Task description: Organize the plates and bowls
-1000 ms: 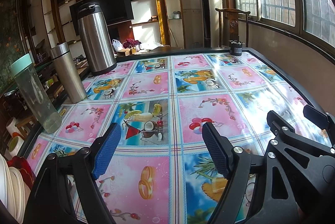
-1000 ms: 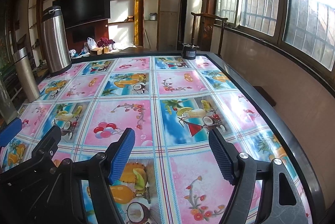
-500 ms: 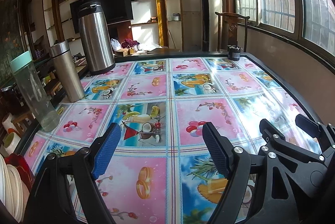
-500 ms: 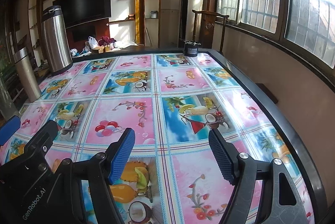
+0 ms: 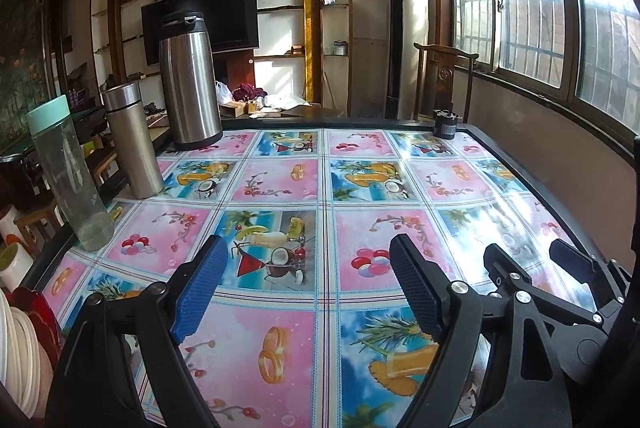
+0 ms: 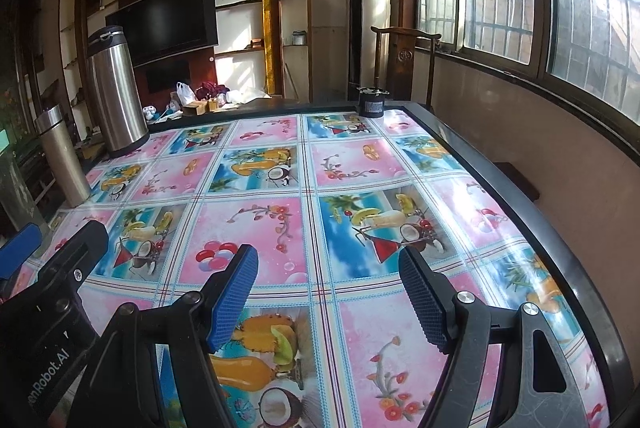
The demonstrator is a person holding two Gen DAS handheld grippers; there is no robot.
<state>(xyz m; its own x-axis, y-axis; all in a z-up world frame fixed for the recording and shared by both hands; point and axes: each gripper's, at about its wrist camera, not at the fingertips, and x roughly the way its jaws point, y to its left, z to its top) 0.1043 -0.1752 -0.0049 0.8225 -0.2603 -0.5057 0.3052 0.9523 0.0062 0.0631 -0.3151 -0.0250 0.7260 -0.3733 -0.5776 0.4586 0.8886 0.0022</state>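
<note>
A stack of white plates [image 5: 18, 360] with a red dish [image 5: 38, 312] behind it shows at the bottom left edge of the left wrist view, left of my left gripper [image 5: 310, 280]. That gripper hovers open over the table's patterned cloth [image 5: 280, 356], nothing between its blue pads. My right gripper [image 6: 328, 292] is open too and holds nothing. Each gripper appears at the edge of the other's view: the right gripper [image 5: 560, 292] to the right, the left gripper [image 6: 44, 280] to the left. No bowl is visible.
Along the table's left side stand a tall steel thermos [image 5: 190, 80], a smaller steel flask [image 5: 132, 140] and a clear bottle with a mint lid [image 5: 68, 172]. A small dark jar [image 6: 372, 102] sits at the far corner. A wooden chair [image 6: 404, 60] stands behind it. The wall and windows run along the right.
Both views have tilted up slightly, showing more of the room and far table edge. Both grippers stay open and empty.
</note>
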